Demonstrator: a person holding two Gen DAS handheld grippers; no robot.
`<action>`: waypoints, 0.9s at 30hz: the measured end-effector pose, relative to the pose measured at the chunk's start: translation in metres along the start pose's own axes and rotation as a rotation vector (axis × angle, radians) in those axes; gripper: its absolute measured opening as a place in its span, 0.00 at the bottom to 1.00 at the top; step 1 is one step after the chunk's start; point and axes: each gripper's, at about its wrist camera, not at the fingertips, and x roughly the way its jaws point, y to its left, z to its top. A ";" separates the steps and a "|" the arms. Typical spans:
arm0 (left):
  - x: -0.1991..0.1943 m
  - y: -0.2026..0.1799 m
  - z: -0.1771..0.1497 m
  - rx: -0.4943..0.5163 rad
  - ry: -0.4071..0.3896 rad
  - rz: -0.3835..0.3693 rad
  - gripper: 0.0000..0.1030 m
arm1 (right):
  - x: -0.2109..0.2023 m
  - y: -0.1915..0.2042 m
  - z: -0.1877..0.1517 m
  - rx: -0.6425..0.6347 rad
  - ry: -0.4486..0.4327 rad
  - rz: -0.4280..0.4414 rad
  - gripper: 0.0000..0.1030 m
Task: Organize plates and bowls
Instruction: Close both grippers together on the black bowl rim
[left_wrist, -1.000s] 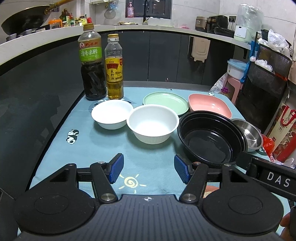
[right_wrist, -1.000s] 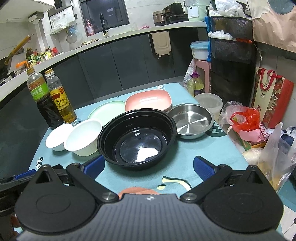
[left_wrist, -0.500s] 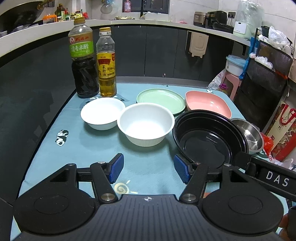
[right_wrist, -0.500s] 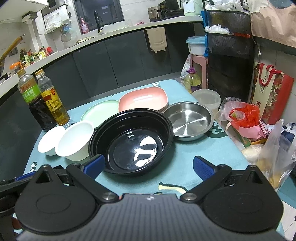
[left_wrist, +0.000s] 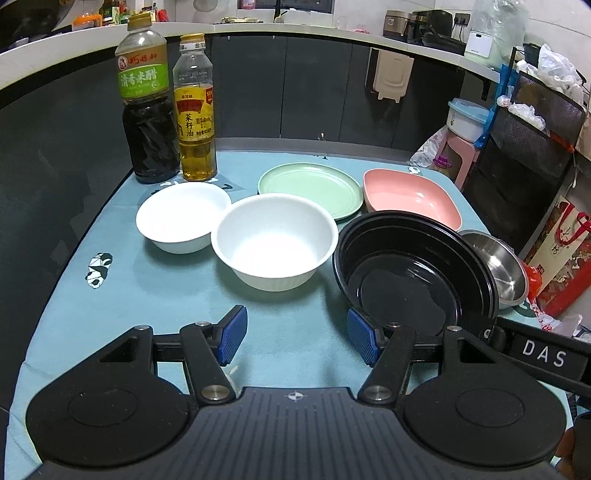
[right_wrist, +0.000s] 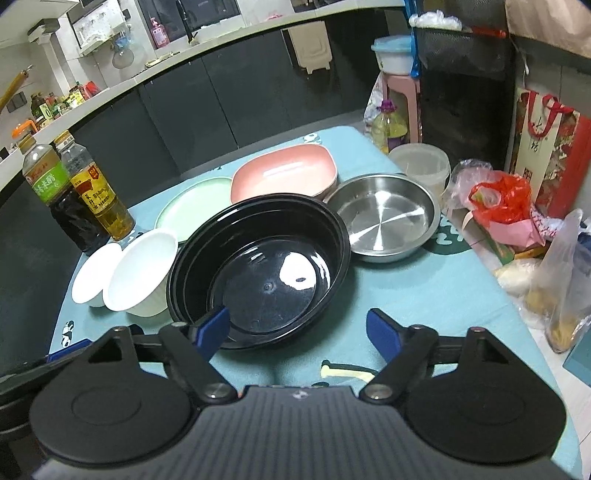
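Dim kitchen, teal-clothed worktop: both tongs, left and right, gape wide, holding nothing. Right straddles the big glossy black plastic bowl's near rim, probably to lift and stack it.

Both wrist views look forward, close above the table, sharing the black bowl.

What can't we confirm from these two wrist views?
- Steel bowl: left wrist view, near side hidden behind the black bowl.
- Small white bowl: right wrist view, partly covered by the larger white bowl.
- Black bowl's near rim: right wrist view, behind the right gripper finger; contact unclear.
- Bottle labels: right wrist view, too small to read.
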 end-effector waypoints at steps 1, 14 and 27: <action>0.002 0.000 0.001 -0.002 0.003 -0.001 0.56 | 0.001 -0.001 0.000 0.004 0.004 0.001 0.60; 0.037 -0.005 0.014 -0.075 0.133 -0.096 0.54 | 0.019 -0.013 0.012 0.046 0.055 0.008 0.52; 0.056 -0.012 0.018 -0.062 0.155 -0.157 0.14 | 0.035 -0.026 0.016 0.095 0.090 0.034 0.13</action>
